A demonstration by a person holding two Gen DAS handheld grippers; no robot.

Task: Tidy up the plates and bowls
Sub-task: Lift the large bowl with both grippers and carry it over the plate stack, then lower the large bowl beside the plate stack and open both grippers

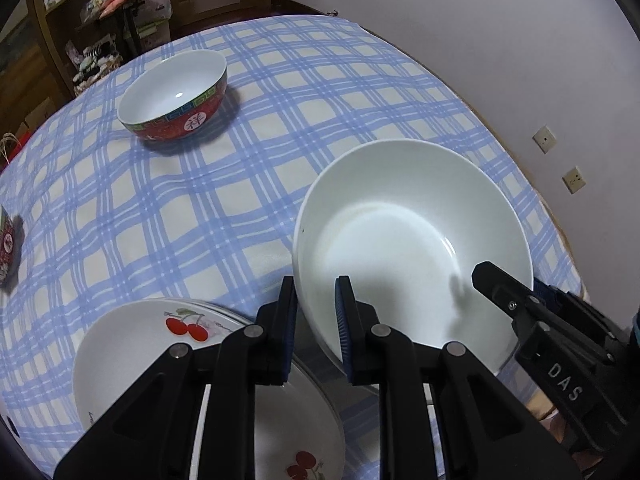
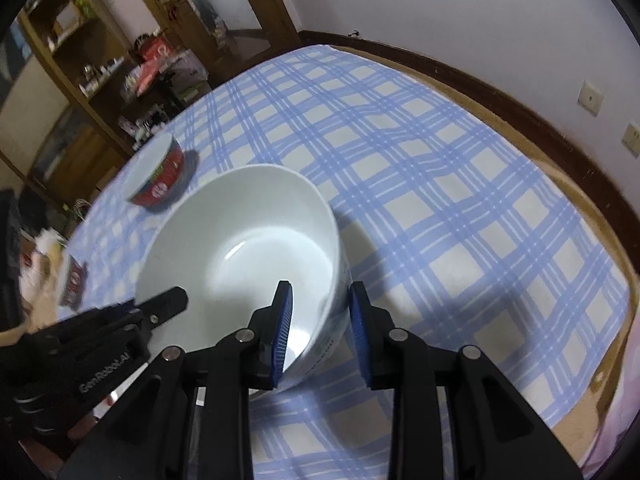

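Home dining room: table under a blue plaid tablecloth (image 1: 248,184), cluttered wooden shelving unit (image 2: 76,80), wooden door frame (image 2: 276,4), wall sockets (image 1: 544,139), dark baseboard (image 2: 500,92).

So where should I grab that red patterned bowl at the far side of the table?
Take the red bowl by its rim, one finger inside and one outside, coming down from above. It stands upright, mouth open, with bare checked tablecloth all round it; the wall looks too wide and curved to span.
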